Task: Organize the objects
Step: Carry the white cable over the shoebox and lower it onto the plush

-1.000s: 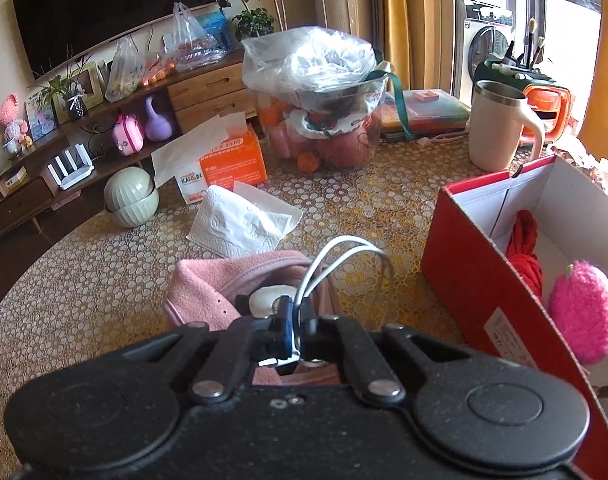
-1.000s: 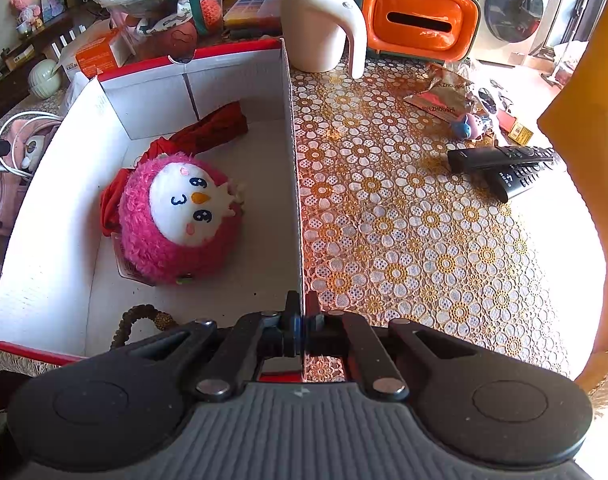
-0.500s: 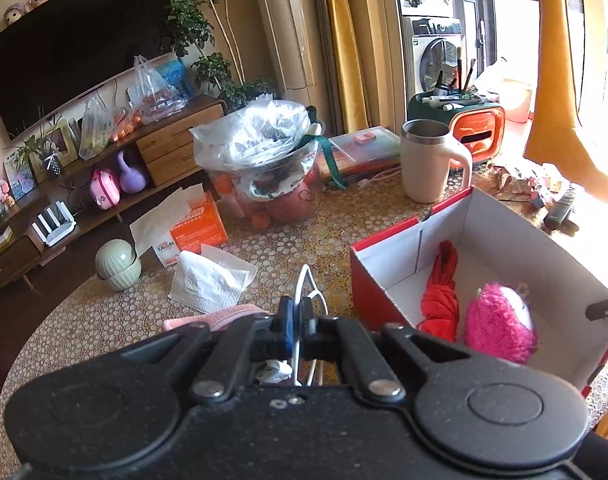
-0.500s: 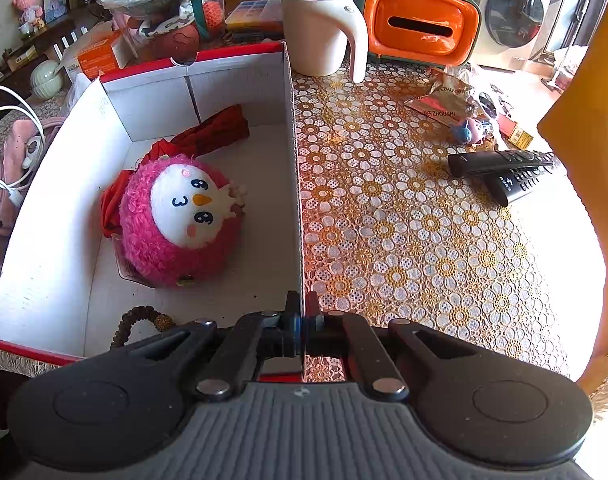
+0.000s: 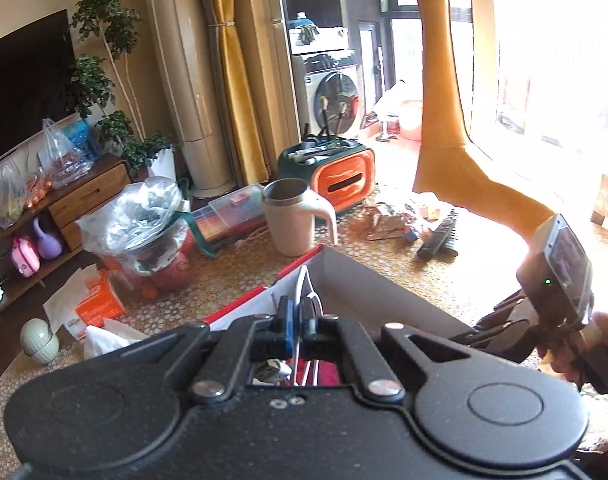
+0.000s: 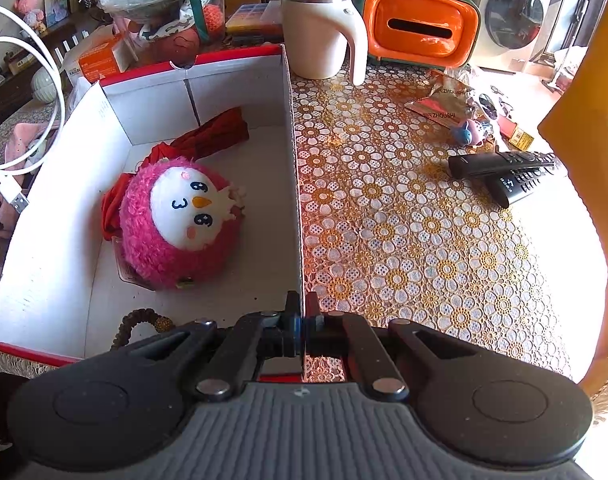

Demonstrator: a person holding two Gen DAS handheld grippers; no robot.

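My left tongs (image 5: 297, 312) pinch the white cable (image 5: 304, 280) near the box (image 6: 291, 168); my right tongs (image 6: 301, 320) clamp its right wall.

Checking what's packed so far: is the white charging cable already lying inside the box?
No, the white cable hangs in a loop over the box's left wall.

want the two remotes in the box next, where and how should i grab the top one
Grip the top remote across its narrow width, near mid-length, coming down from above. It is a long slim bar lying flat on the lace tablecloth, crossing over the second remote, so its long sides are exposed. Fingers straddling those sides should lift it cleanly, probably without dragging the lower one.
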